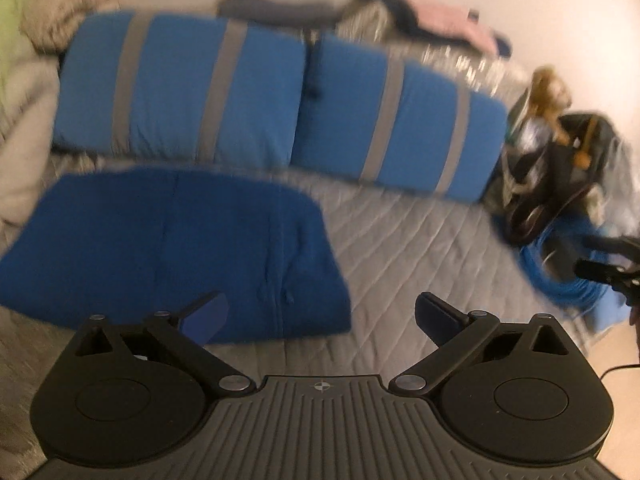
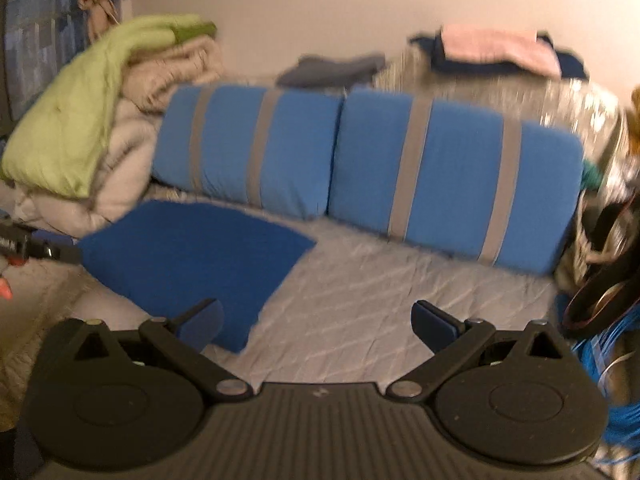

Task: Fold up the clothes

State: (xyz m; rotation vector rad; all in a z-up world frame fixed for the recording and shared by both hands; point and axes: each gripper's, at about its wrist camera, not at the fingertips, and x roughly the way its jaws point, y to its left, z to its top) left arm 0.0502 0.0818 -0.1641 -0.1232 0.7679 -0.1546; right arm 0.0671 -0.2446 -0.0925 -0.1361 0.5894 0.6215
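Your left gripper [image 1: 322,316] hangs over the near edge of the grey quilted bed cover [image 1: 420,248] with its fingers spread wide and nothing between them; the left blue pad [image 1: 206,318] overlaps the near edge of the folded blue garment [image 1: 172,248] in the picture, though with the blur you cannot tell whether it touches the cloth or floats just above it. That garment lies flat in a rough rectangle on the left part of the cover, its near right corner just beside your left gripper. Your right gripper [image 2: 316,322] is likewise wide open and empty, held above bare cover, with the same blue garment [image 2: 196,256] lying ahead and to its left, its near corner reaching down beside the left pad [image 2: 202,328]. Behind the garment two blue pillows with grey stripes [image 1: 280,112] stand side by side along the back of the bed, touching each other at the middle. To the left of them a heap of beige bedding [image 2: 132,152] rises with a pale green blanket [image 2: 80,120] draped over it. Beyond the pillows, against the wall, you see a folded dark grey item [image 2: 332,68] and a pink folded piece on top of a navy one [image 2: 500,50]. At the right edge of the bed sits a dark bag [image 1: 560,184] with a coil of blue cable [image 1: 560,276] in front of it.
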